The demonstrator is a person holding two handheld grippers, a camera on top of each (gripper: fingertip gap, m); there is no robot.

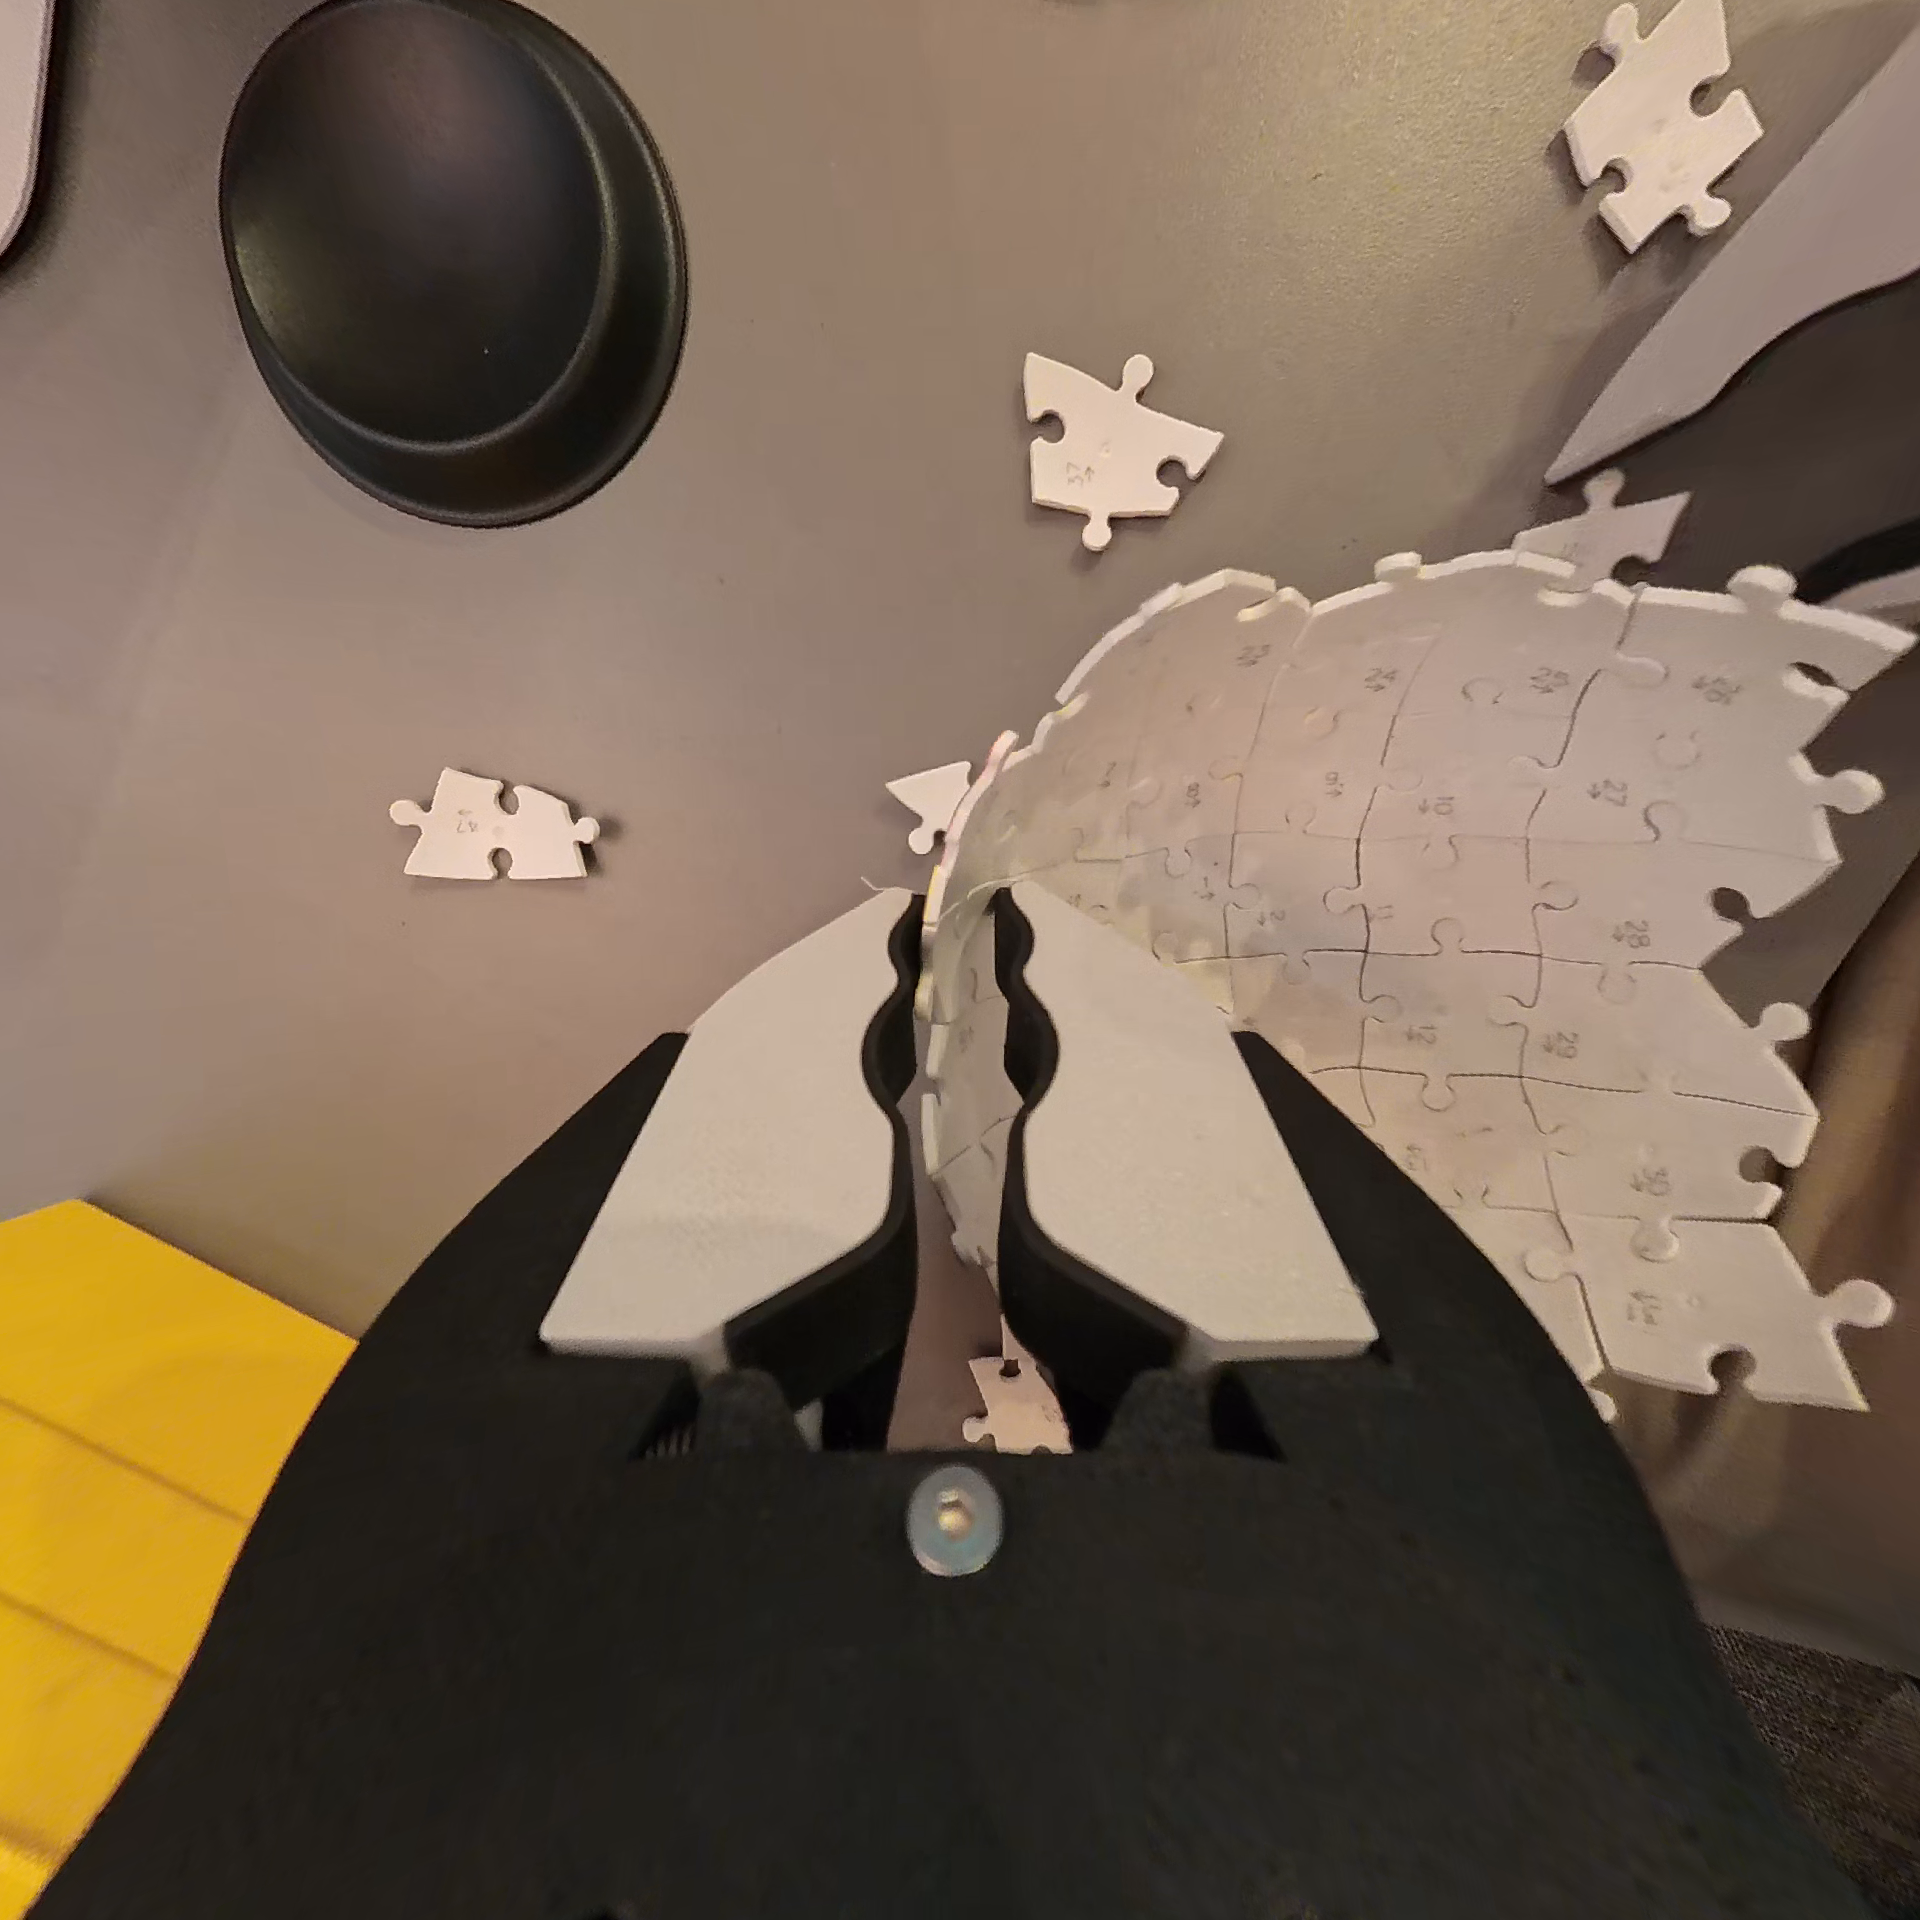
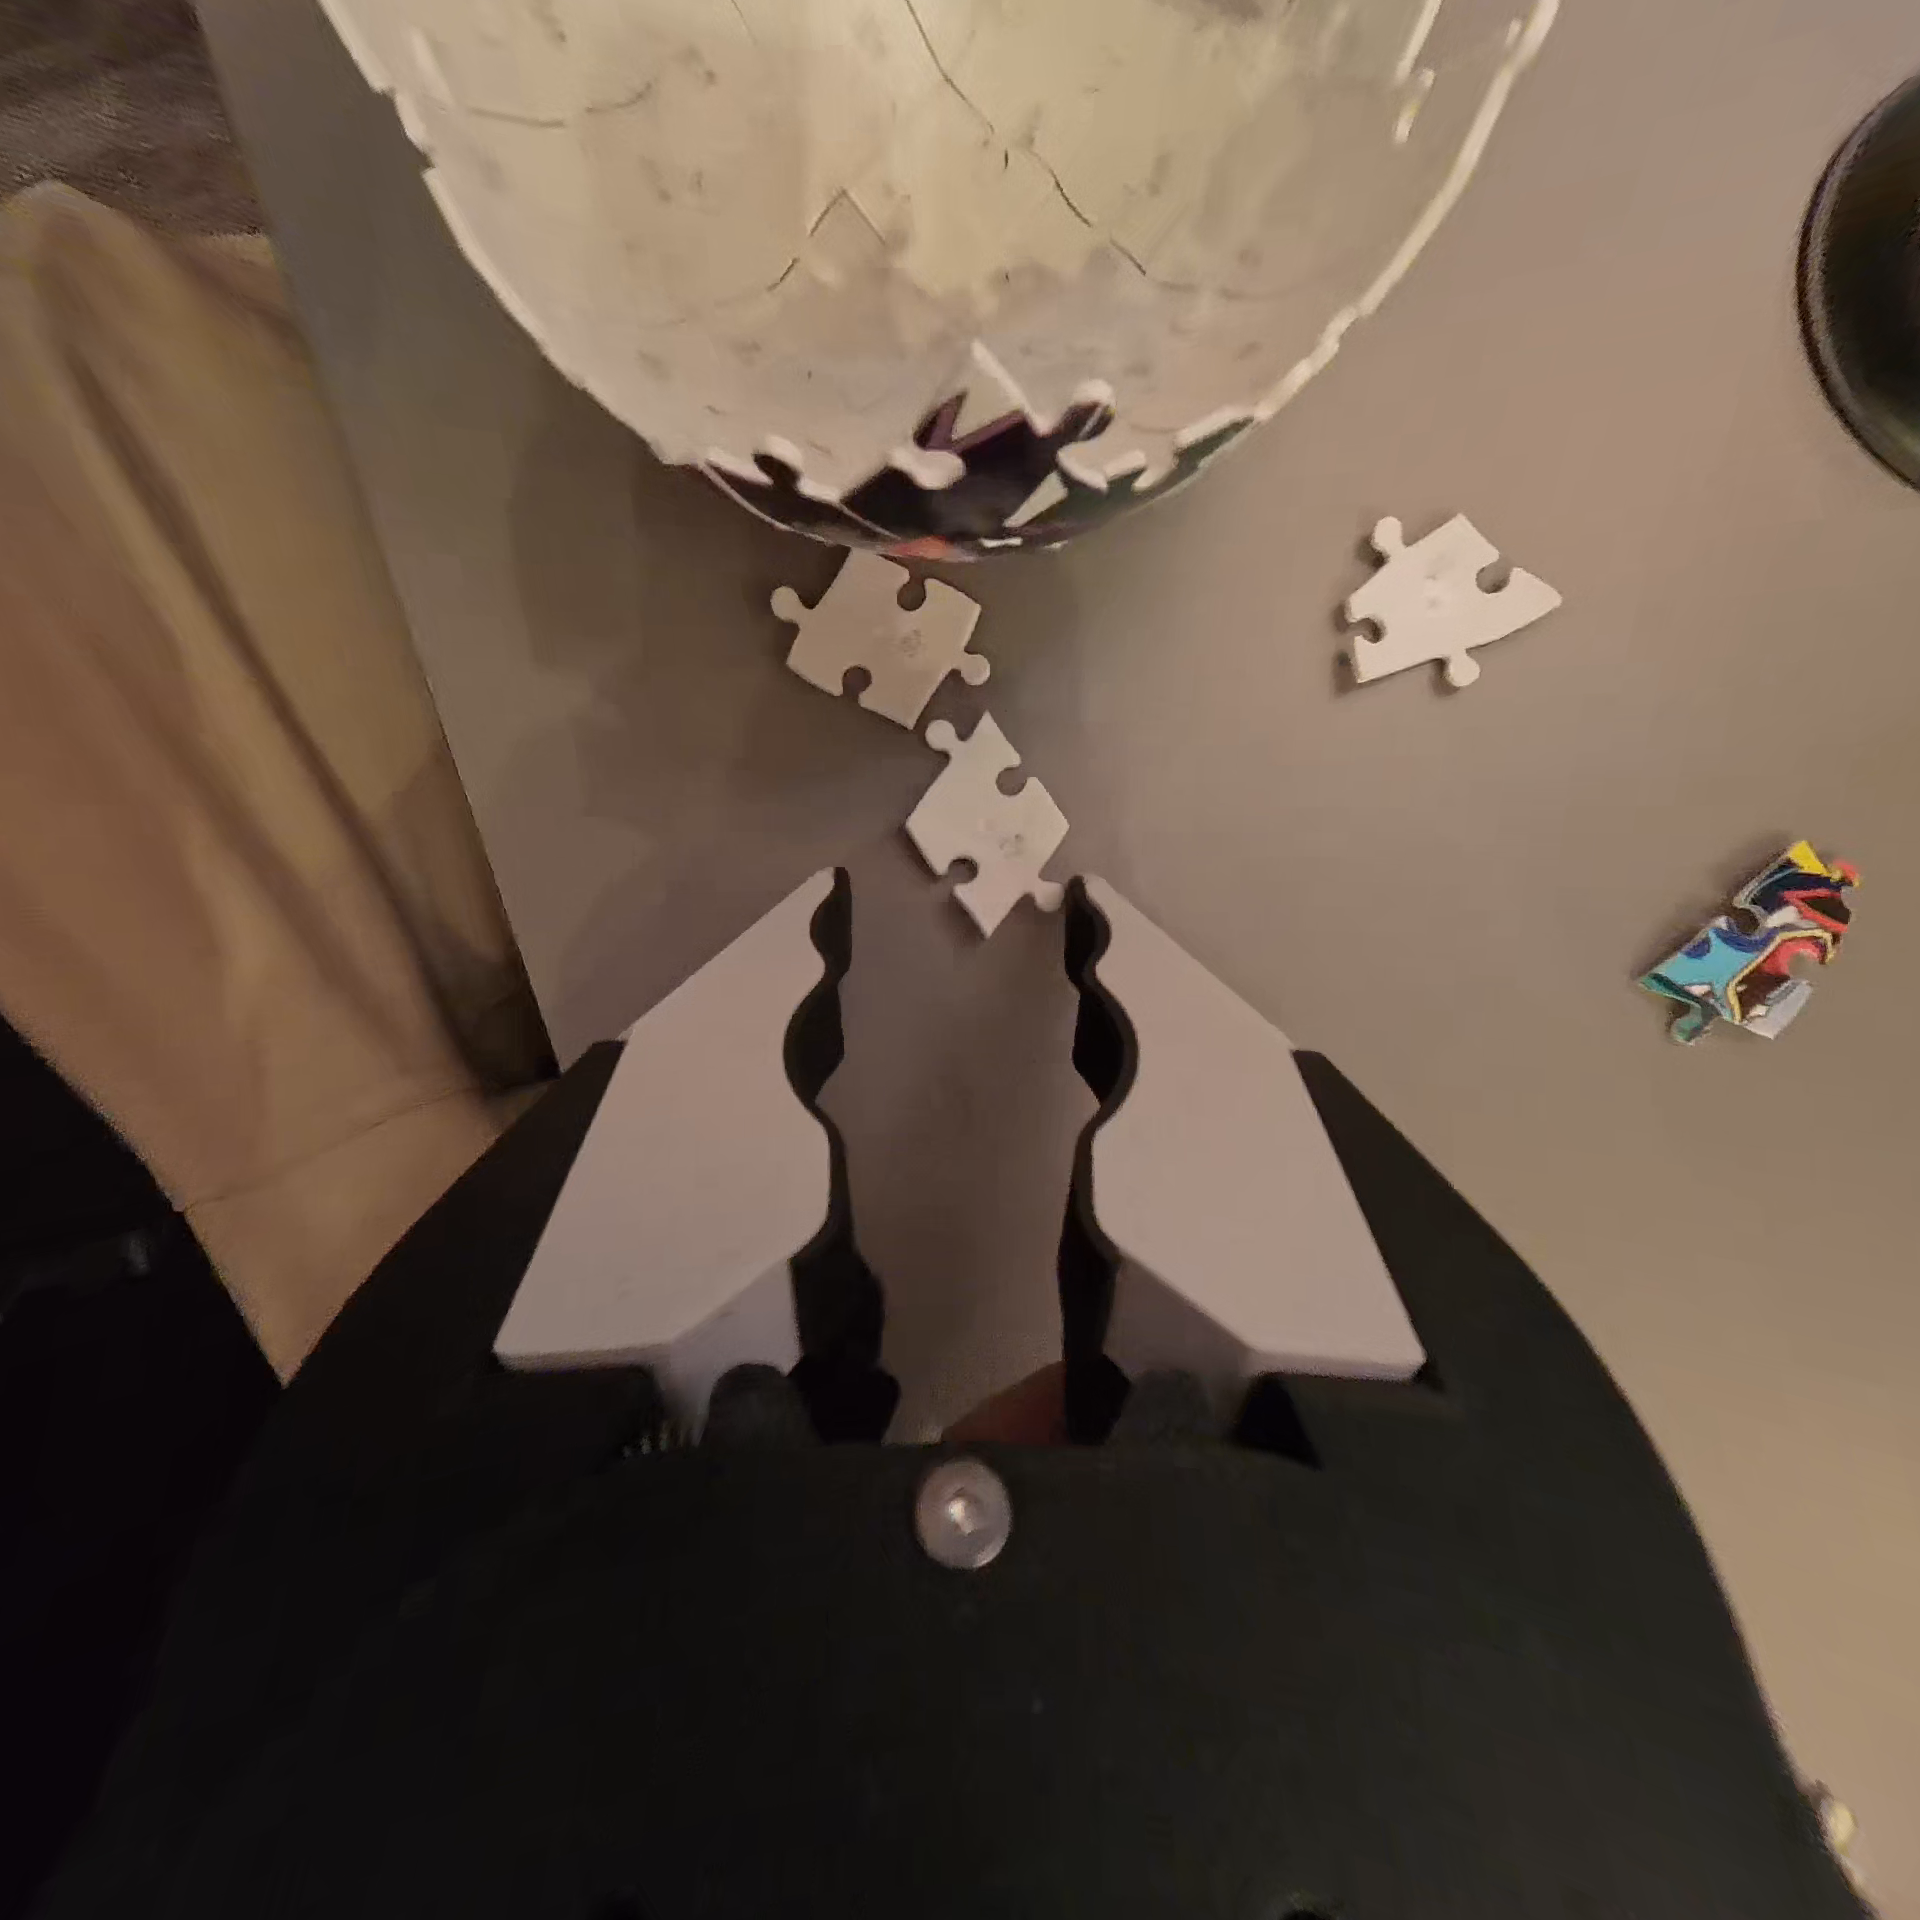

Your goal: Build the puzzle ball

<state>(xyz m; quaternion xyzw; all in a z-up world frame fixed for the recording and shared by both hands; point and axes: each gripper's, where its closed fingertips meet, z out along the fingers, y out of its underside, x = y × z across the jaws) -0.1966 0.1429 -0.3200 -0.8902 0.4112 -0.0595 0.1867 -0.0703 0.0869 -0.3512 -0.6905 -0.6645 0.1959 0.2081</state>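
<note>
Your left tool [image 1: 958,914] pinches the rim of the half-built puzzle ball [image 1: 1455,935], holding it above the grey worktop [image 1: 727,623]. Your right tool [image 2: 958,894] is spread and empty, just short of a loose white piece [image 2: 987,826] lying below the shell.

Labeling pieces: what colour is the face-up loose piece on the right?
Multicoloured print piece: blue, red, black, yellow. Right wrist view.
</note>
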